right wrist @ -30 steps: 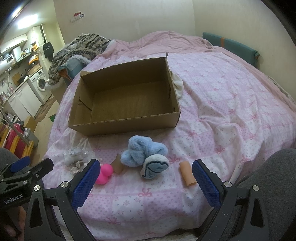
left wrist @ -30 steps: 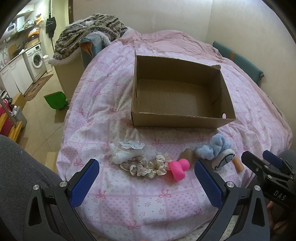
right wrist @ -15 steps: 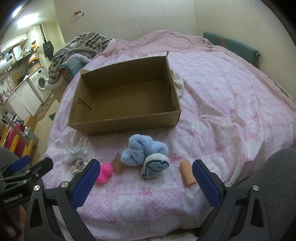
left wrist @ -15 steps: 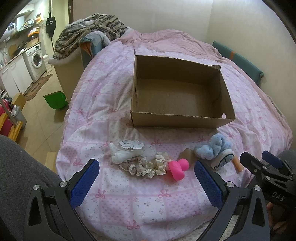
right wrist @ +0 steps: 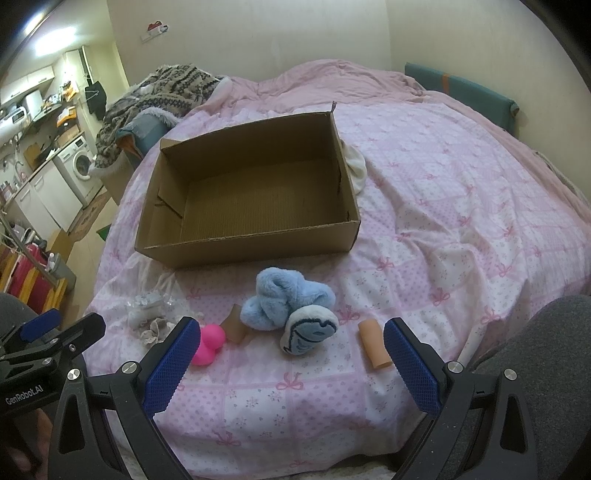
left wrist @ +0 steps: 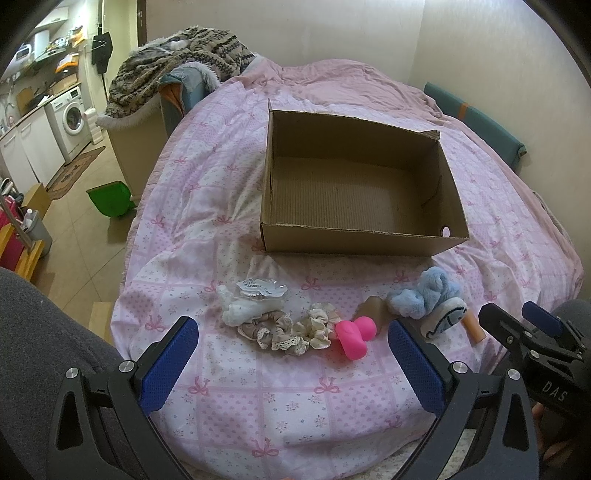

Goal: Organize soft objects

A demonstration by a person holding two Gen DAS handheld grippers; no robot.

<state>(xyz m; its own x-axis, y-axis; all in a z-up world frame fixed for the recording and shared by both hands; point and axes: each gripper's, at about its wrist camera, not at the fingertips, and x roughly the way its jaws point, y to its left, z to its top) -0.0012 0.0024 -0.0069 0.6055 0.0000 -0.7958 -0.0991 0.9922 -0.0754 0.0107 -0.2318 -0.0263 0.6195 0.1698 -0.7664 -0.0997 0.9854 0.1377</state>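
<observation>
i hold left claw [left wrist: 291, 360] spread, nothing in it | right claw [right wrist: 291, 362] spread, bare too | fluffy blue plush slipper [right wrist: 286, 302], pink rubber toy [left wrist: 355, 335], lacy beige scrunchies [left wrist: 286, 330] in a row on bed [left wrist: 258, 402], near cardboard box [left wrist: 360, 242], apart

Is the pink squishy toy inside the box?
No, the pink toy lies on the bedspread in front of the empty cardboard box.

Pink-quilted bed [left wrist: 207, 184], cream walls [left wrist: 332, 33], washing machine [left wrist: 72, 118] beyond.
</observation>
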